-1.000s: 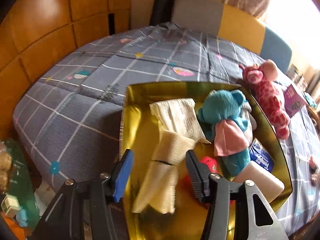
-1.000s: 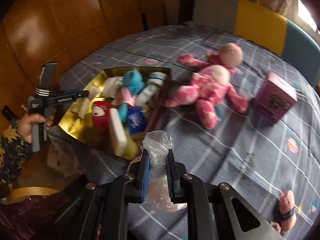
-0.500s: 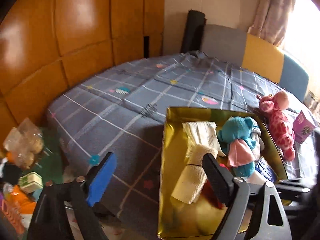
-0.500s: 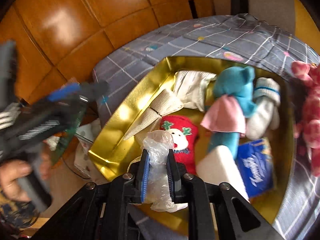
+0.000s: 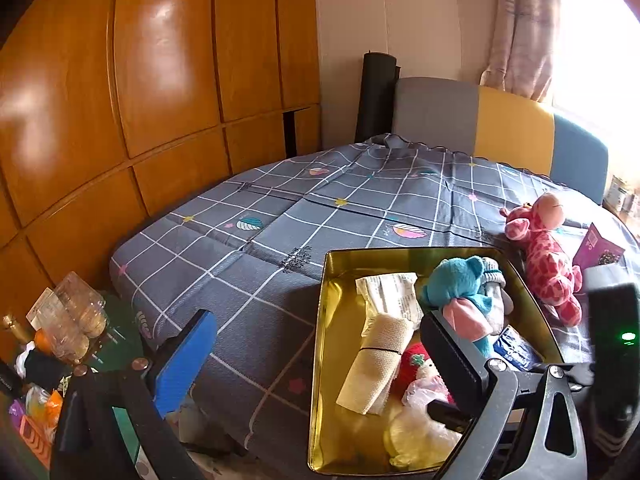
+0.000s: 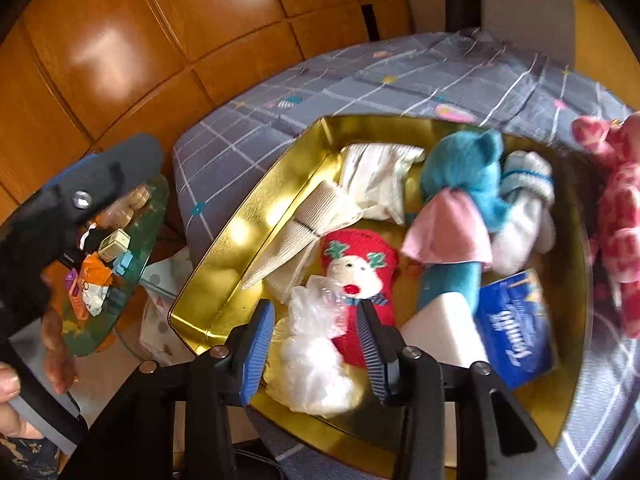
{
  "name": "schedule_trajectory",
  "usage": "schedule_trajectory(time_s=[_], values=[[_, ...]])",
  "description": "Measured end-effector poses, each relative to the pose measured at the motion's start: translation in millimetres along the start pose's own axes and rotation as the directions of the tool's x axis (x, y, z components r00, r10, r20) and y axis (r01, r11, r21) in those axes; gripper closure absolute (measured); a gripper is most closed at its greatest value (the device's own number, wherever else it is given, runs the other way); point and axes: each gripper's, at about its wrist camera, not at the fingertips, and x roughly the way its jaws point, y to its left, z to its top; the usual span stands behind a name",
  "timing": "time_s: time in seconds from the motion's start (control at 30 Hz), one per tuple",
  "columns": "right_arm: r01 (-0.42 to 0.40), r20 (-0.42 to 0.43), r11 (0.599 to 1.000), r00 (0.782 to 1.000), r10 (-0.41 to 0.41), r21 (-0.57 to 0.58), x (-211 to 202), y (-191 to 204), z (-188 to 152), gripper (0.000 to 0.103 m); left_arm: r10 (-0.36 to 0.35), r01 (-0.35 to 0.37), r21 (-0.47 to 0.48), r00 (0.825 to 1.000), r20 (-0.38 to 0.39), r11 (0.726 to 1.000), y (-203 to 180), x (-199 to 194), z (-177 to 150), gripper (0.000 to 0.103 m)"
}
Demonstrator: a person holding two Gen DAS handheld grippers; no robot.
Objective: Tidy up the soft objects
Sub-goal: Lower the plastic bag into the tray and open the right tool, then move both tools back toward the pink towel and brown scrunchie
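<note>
Wooden wardrobe panels [image 5: 160,80] back a bed under a grey checked quilt [image 5: 320,216], and on the quilt's near edge sits a shallow gold metal tray [image 6: 224,256], the landmark for everything else.

Inside the tray lie a beige folded cloth [image 6: 304,232], a white crinkled packet [image 6: 376,180], a red Christmas sock with a white face [image 6: 360,276], a teal plush bear with a pink skirt [image 6: 460,200], a white knitted sock with blue bands [image 6: 524,208], a white foam block [image 6: 440,328] and a blue tissue pack [image 6: 516,324]. At the tray's near rim rests a clear crumpled plastic bag of white stuffing [image 6: 316,348].

The right gripper [image 6: 316,344] hangs over that near rim, jaws spread wide on either side of the bag and gripping nothing; the bag appears to lie loose in the tray. The left gripper [image 5: 320,352] stands wide open and empty off the tray's left side.

Beyond the tray's far right side a pink spotted plush giraffe [image 5: 548,256] lies on the quilt, with a purple box [image 5: 598,248] just past it.

The bag's drop-off looks finished. A sensible next move is to lift the right gripper clear, carry it past the tray's right wall and close on the giraffe's body.
</note>
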Motion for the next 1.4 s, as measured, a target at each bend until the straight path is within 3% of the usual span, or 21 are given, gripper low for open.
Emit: schedule_trajectory(time_s=[0.43,0.9,1.13,1.27,1.4], values=[[0.139,0.091,0.990,0.986,-0.140,0.022,-58,-15,-25,0.060,-0.035,0.035,0.031,0.999,-0.008,0.999,-17,-6,-5,0.001],[0.314,0.146,0.937,0.931,-0.336,0.155,-137,-80,-62,0.060,-0.190,0.192,0.125,0.981,-0.030,0.973,-71,-16,-3,0.001],[0.413,0.109,0.867,0.883,-0.456,0.277,-187,-138,-100,0.060,-0.278,0.279,0.210,0.960,-0.035,0.937,-114,-23,4,0.001],[0.466,0.081,0.807,0.847,-0.525,0.362,-224,-172,-129,0.060,-0.354,0.361,0.253,0.932,-0.071,0.898,-147,-25,7,0.001],[0.509,0.048,0.721,0.801,-0.597,0.470,-270,-206,-166,0.060,-0.431,0.442,0.321,0.896,-0.110,0.837,-193,-29,9,0.001]])
